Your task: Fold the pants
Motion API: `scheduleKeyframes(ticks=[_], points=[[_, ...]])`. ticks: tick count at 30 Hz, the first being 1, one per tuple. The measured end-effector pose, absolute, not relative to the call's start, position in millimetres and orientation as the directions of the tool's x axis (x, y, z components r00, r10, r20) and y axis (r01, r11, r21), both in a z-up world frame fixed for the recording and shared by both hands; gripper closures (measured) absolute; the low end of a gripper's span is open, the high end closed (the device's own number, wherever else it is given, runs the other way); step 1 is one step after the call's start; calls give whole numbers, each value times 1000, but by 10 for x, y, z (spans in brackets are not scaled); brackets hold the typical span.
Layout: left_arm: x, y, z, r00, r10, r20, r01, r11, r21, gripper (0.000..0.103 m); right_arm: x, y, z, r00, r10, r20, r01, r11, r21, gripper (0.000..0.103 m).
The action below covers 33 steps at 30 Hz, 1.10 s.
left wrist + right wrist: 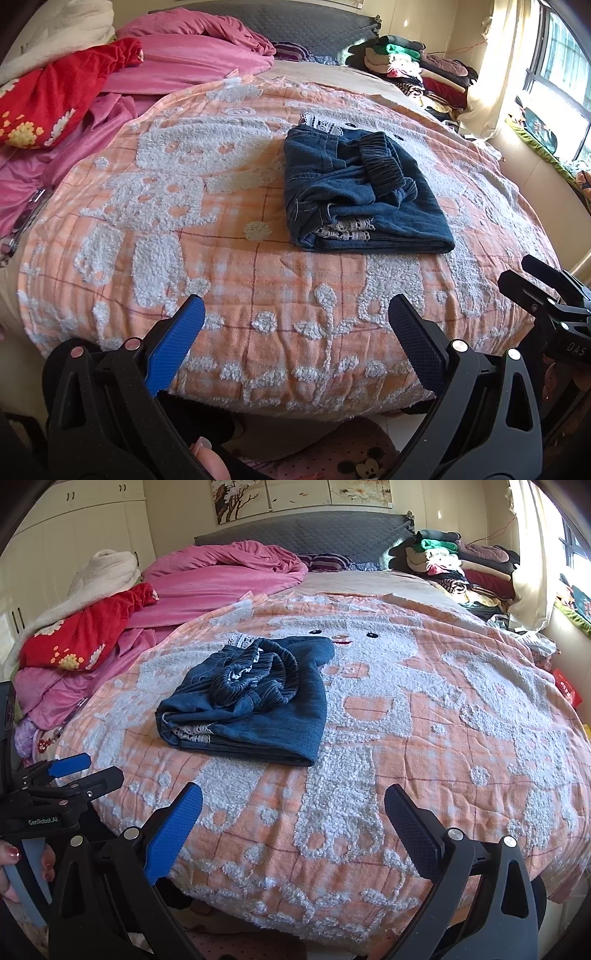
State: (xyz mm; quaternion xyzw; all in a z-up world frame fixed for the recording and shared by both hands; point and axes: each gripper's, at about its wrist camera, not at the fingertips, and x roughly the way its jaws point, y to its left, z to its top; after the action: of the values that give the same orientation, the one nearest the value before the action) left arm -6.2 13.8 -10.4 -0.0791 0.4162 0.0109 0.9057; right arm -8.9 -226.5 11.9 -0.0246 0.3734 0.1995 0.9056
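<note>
Left: red blanket [55, 99] and pink quilt [192, 62] heaped at bed edge. Left gripper [295, 332] low at the near edge, jaws wide, nothing held. Centre: pants [354, 195] lie on the orange blanket [258, 280] as a compact folded bundle, waistband bunched on top, lace trim showing at the near fold, well apart from both grippers. Right gripper [293, 816] same: jaws wide, empty, at the near edge. Right: clothes stack [461, 568] by the window. Judgement: folding looks essentially done, 1 tidy-up at most; next move would call for flattening the bunched waistband.
</note>
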Motion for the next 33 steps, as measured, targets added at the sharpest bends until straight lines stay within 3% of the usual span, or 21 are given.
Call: scheduleKeyframes(ticks=[33], points=[[-71, 127, -104, 645, -57, -762, -74, 988, -137, 10, -72, -2359, 141, 652, 312, -691, -342, 934, 98, 5]])
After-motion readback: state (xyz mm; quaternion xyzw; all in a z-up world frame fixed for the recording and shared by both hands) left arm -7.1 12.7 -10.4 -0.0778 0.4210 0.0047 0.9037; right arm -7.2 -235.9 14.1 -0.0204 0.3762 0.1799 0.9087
